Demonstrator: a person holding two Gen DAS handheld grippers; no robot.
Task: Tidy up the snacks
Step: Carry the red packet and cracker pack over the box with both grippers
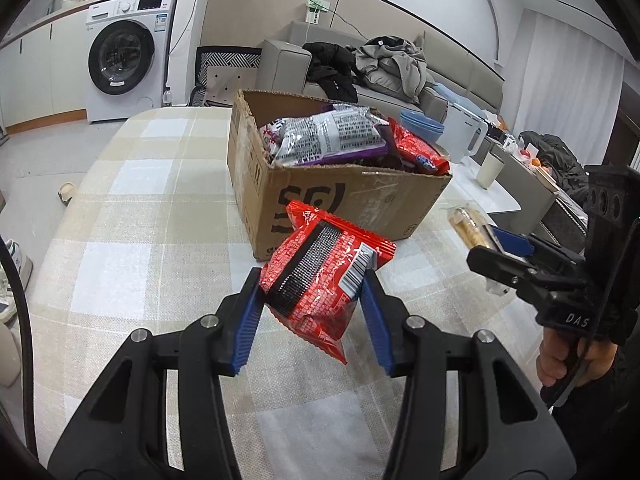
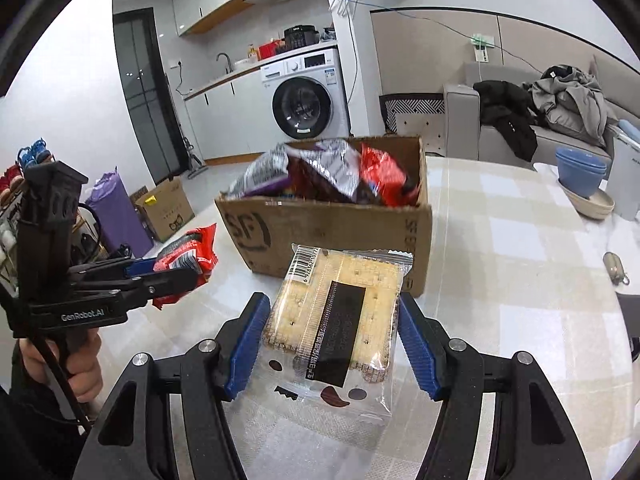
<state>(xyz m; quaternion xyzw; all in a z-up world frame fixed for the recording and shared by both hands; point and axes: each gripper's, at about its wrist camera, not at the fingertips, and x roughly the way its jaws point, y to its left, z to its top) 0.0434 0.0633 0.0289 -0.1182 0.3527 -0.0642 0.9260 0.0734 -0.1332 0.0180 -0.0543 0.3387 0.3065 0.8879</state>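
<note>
Two packets aloft above a checked tablecloth (image 1: 132, 208), one per gripper, both short of an open cardboard box (image 1: 340, 196) already heaped with snack bags (image 1: 324, 136). Nearest the left wrist lens: left gripper (image 1: 316, 292) clenched on a red foil packet (image 1: 320, 276), blue pads pinching its two sides, long axis tilted up and away toward the box wall just beyond, barcode by the right pad, black print panel down the middle. Nearest the right wrist lens: right gripper (image 2: 334, 334) clamped on a clear-wrapped cracker pack (image 2: 340, 320), pads on both long edges, pale square crackers showing through, black label strip lengthwise, barcode at the far end, loose film hanging at the near end. Box directly ahead of both sets of tongs and higher at the rim than either packet, so likely a lift over the front wall next; neither hand clearly nearer. Farther off: blue bowls (image 2: 580, 172), a washing machine (image 2: 308, 100), a sofa (image 1: 400, 80) strewn with jackets.
</note>
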